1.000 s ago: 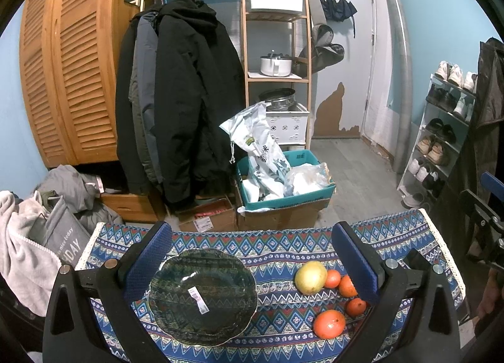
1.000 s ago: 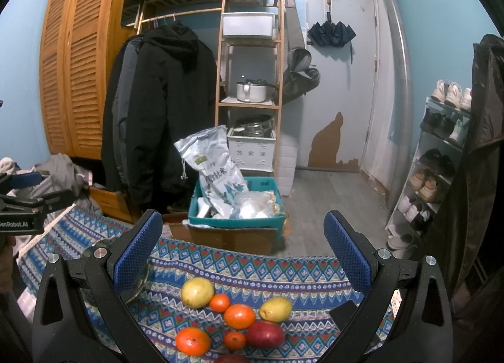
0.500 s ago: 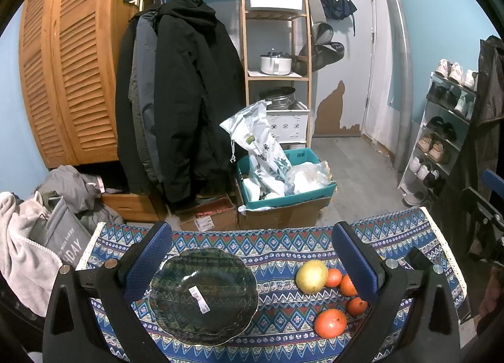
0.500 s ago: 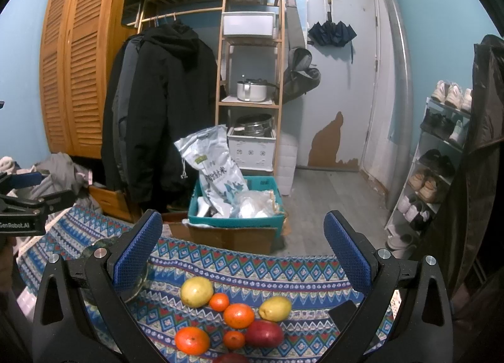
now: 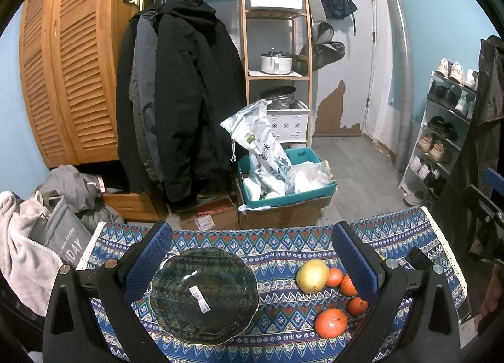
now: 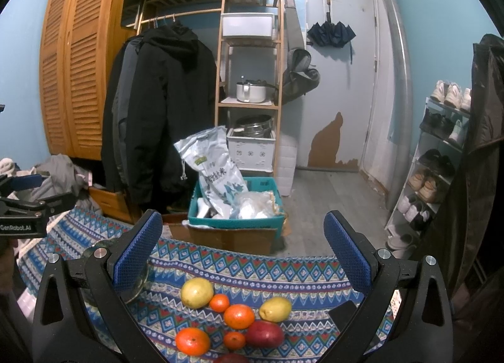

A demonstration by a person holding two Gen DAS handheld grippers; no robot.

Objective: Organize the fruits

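In the left wrist view, the left tongs [image 5: 252,265] are spread wide with nothing between their blue pads, hovering above the desk [image 5: 283,243], which is covered by a patterned blue cloth. Directly under them lies a dark glass plate [image 5: 204,295], empty but for a small white sticker at its middle. At about 3 o'clock from the plate sits the fruit: a yellow-green round fruit [image 5: 312,275], with small oranges beside it, and a larger orange [image 5: 330,322] nearer the camera at about 5 o'clock from the plate.

In the right wrist view, the right tongs [image 6: 242,265] are likewise wide open and hold nothing. Below them the fruit is clustered on the cloth: the large orange [image 6: 192,341] nearest at the 7 o'clock side, a small orange [image 6: 234,340] just beside a red fruit [image 6: 264,333], then a mid-sized orange [image 6: 239,316], a yellow lemon-like fruit [image 6: 275,309] at 3 o'clock of it, and farthest the yellow-green fruit [image 6: 197,293], touching another small orange [image 6: 219,303]. The plate's rim shows behind the left finger.

Beyond the desk stands a teal box [image 6: 234,221] holding a printed bag, then dark coats [image 6: 157,111] on a rail, a wooden shelf [image 6: 249,48] and a shoe rack [image 6: 441,158] at 3 o'clock.
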